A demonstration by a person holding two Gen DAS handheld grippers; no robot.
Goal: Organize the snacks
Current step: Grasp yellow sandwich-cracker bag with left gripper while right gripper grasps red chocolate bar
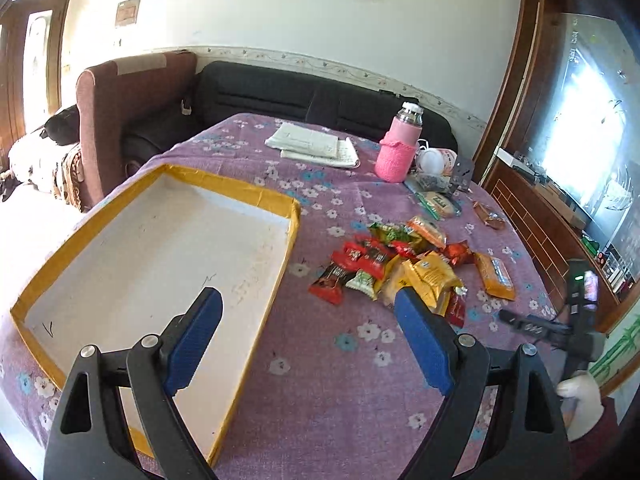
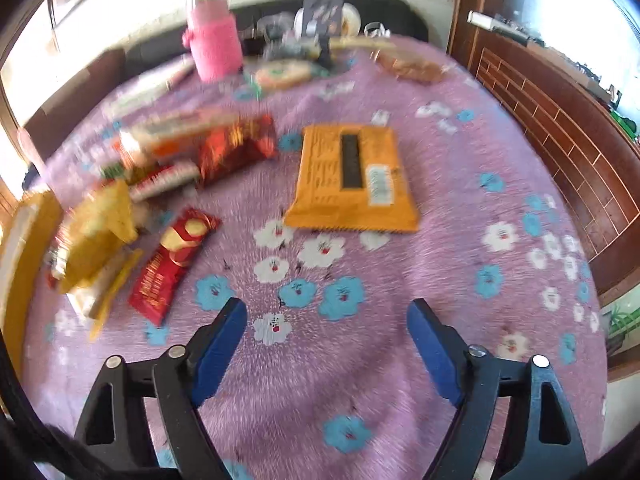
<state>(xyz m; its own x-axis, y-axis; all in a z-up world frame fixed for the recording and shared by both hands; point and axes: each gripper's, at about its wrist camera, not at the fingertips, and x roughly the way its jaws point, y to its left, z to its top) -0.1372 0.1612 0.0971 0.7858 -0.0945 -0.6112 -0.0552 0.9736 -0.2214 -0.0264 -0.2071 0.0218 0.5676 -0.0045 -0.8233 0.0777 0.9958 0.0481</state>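
A shallow white box with a yellow rim (image 1: 294, 216) lies on the purple flowered tablecloth at the left. A heap of snack packets (image 1: 400, 264) in red, green and yellow wrappers sits to its right. My left gripper (image 1: 308, 298) hovers open over the box's right edge, nothing between its blue pads. An orange flat packet (image 2: 352, 178) lies apart on the cloth, ahead of my right gripper (image 2: 326, 308), which stands open and empty above the cloth. A red packet (image 2: 172, 260) and a yellow bag (image 2: 96, 236) lie to its left. The right gripper's body (image 1: 576, 308) shows in the left wrist view.
A pink-sleeved bottle (image 1: 398, 146) stands at the table's far side, with folded papers (image 1: 316, 146), small jars and another packet (image 1: 490, 216) nearby. A dark sofa (image 1: 304, 92) and brown armchair (image 1: 120, 112) sit behind the table. A wooden cabinet (image 2: 560, 128) flanks the right.
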